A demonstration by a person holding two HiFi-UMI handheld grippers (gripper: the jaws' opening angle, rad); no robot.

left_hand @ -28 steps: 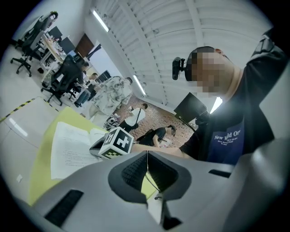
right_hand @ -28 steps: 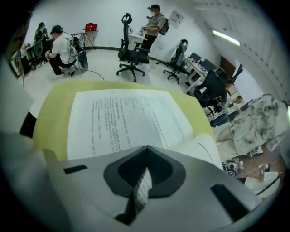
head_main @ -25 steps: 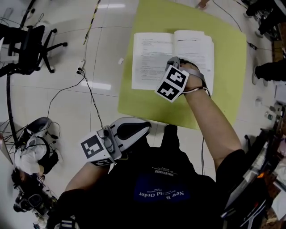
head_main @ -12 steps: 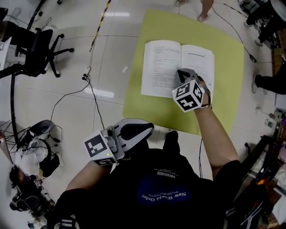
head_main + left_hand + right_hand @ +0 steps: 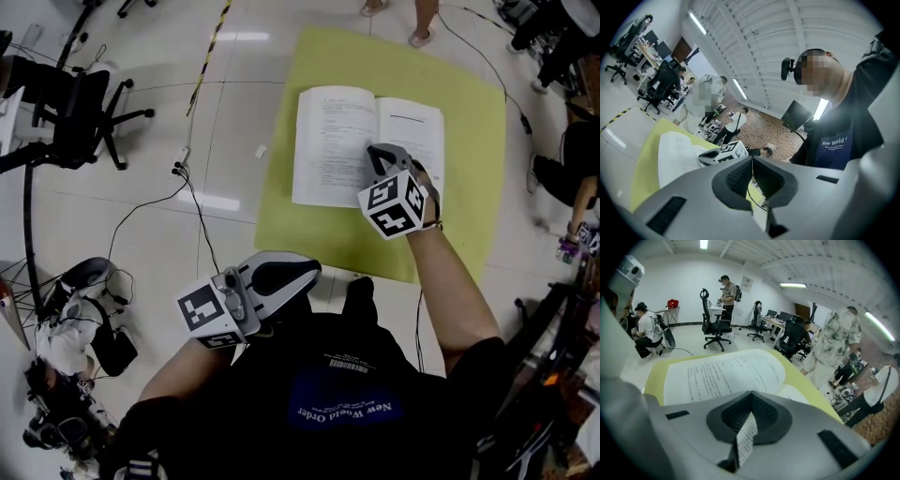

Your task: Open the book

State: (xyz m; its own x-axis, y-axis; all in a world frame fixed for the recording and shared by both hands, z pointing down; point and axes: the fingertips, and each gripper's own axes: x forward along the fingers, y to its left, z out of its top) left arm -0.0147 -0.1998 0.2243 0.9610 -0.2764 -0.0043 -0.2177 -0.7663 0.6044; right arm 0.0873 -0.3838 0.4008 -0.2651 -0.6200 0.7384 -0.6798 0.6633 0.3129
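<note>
From the head view, the white open paperback book (image 5: 337,141) lies flat on the yellow-green surface (image 5: 469,122). The right gripper (image 5: 375,152) is over its gutter and the left gripper (image 5: 305,270) is back by the person's black shirt (image 5: 347,394). Only the right gripper view shows those tongs pinching a printed page (image 5: 746,437), having eased apart a hair just now. The left gripper view shows its tongs pressed together, empty. Around lie white tiled floor (image 5: 225,122), a black office chair (image 5: 80,103) and black cables (image 5: 183,187), with a standing person (image 5: 727,289) beyond.
</note>
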